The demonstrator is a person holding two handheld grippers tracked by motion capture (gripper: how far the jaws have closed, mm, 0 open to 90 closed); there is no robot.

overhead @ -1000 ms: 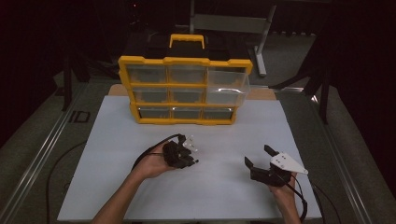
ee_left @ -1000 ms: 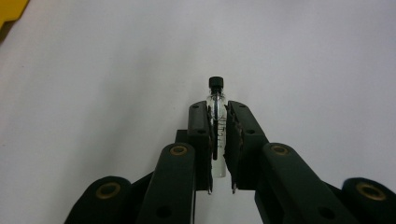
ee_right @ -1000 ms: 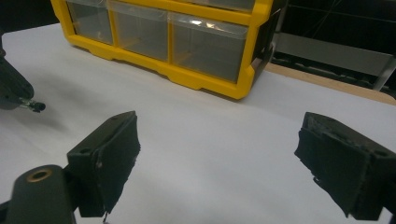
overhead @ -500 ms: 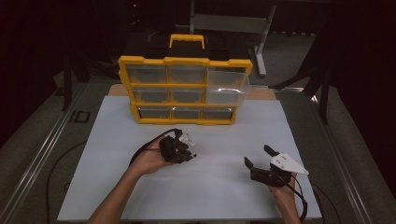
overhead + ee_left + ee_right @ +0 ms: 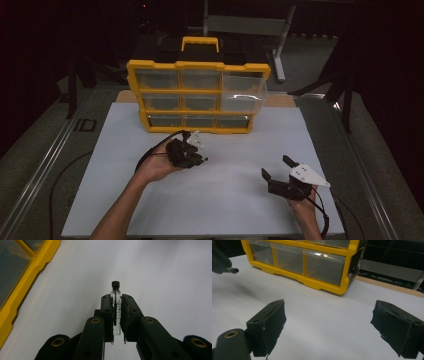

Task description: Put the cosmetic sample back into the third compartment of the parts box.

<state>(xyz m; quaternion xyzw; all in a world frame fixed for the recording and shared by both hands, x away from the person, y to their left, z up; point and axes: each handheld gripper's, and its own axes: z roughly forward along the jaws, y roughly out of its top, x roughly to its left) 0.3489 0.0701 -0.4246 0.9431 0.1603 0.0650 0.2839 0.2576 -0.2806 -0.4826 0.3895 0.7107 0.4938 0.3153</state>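
— What does the room look like?
— Dark all round; a white tabletop (image 5: 225, 200) carries one yellow drawer organizer (image 5: 197, 97) at its far edge, nine clear drawers in three rows, one at the right standing slightly out.
— And the grippers?
— Two. The left gripper (image 5: 116, 315) is clamped on one small glass vial (image 5: 115, 293) with a black cap, held above the tabletop near the organizer. The right gripper (image 5: 329, 330) has its jaws wide apart — nothing between them.

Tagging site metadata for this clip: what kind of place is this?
Probably a lab or workshop data-collection bench, not a home: a white table in a dark room, a yellow drawer organizer on it, metal framing behind, and a small glass vial clamped in the left gripper.
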